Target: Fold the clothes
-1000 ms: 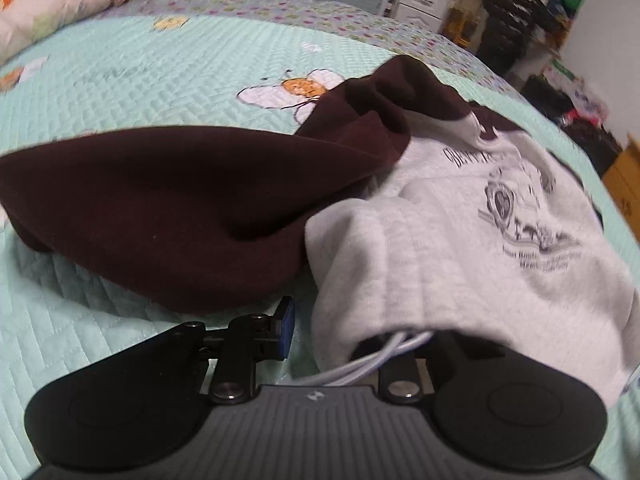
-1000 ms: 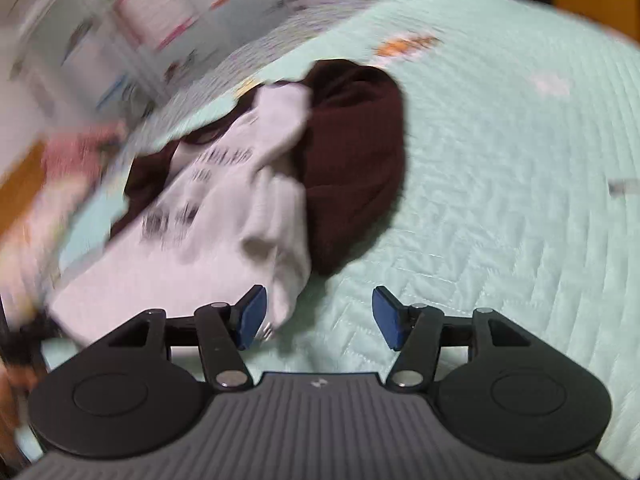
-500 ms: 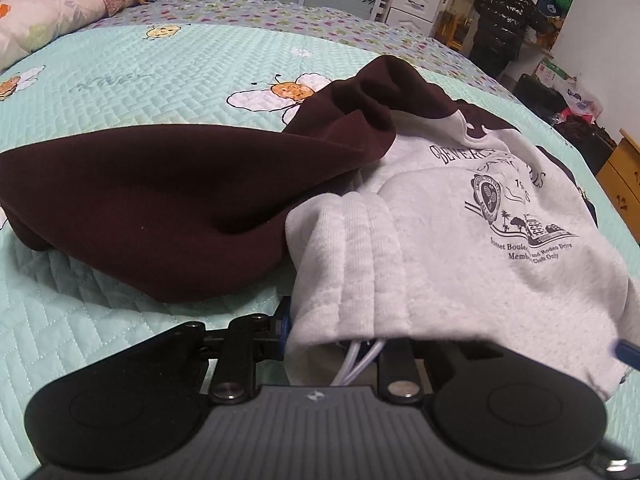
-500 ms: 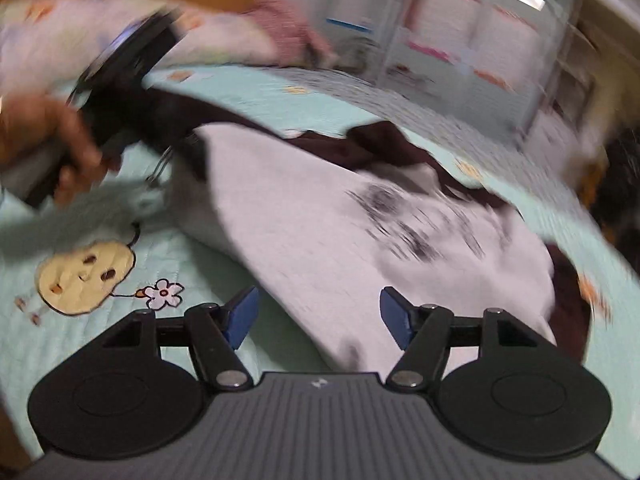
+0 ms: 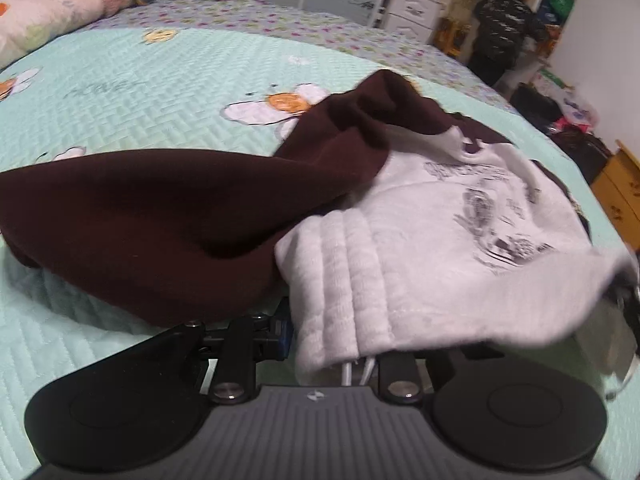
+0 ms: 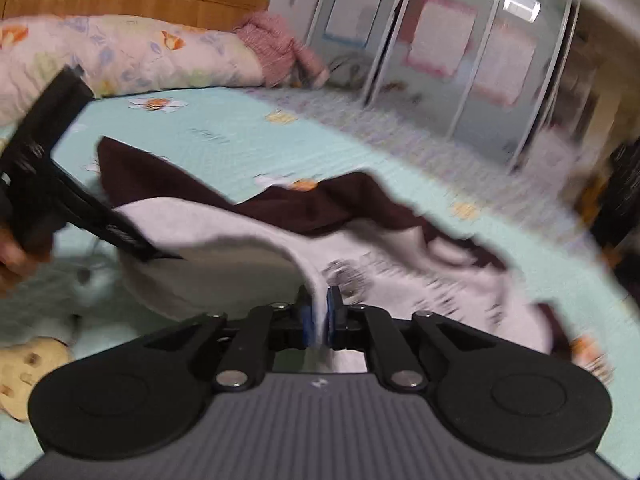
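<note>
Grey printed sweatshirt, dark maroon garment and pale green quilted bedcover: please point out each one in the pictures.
Grey printed sweatshirt [image 5: 432, 248]: left wrist view, chest beside the print.
Dark maroon garment [image 5: 160, 216]: left wrist view, broad middle fold.
Pale green quilted bedcover [image 5: 140, 88]: left wrist view, bare area behind the clothes.

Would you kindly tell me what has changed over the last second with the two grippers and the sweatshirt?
The right gripper swung round to the sweatshirt's grey hem; its jaws, open a moment ago, are closing on that edge and lifting it. The left gripper barely moved and keeps its pinch on the hem. The maroon sleeve stays spread on the bedspread.
</note>
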{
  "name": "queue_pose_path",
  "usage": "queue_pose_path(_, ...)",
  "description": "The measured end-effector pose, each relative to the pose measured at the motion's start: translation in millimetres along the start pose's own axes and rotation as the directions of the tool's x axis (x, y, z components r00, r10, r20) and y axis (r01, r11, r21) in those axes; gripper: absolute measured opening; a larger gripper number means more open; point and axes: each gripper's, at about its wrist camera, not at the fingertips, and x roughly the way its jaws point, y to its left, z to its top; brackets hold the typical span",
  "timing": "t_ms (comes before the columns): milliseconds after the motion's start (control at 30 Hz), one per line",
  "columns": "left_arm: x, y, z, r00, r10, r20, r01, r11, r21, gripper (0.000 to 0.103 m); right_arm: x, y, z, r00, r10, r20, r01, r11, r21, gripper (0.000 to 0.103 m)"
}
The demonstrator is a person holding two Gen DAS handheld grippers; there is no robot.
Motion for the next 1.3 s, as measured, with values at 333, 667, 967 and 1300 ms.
queue_pose_path(333, 2.2, 13.7, 5.1, 1.000, 0.017, -0.018, -0.018, 0.999, -0.027, 0.024, -41.3, -61.0, -63.6, 0.998, 0.059, -0.019, -0.041, 0.866, 0.498, 0.062)
queue_pose_path(667, -3.1, 3.2, 15.4, 0.999, 0.030, -0.029, -0.030, 0.999, 0.015, 0.017, -58.4, 68.4, -97.0, 0.989, 0.131, -0.061, -0.137, 0.986, -0.100, 0.059)
queue_pose_path(967, -9.4, -3.6, 35.1, 0.999, 0.037, -0.003, -0.037, 0.999, 0.040, 0.017, -33.7, 25.2, -88.0, 0.998, 0.063, -0.012, -0.061, 0.991, 0.120, 0.059)
queue_pose_path(1300, -0.2, 8.1, 33.7, 0.998, 0.045, -0.041, -0.043, 0.998, 0.047, 0.017, -32.1, 27.8, -114.6, 0.984, -0.047, -0.172, -0.016, 0.937, -0.350, 0.060)
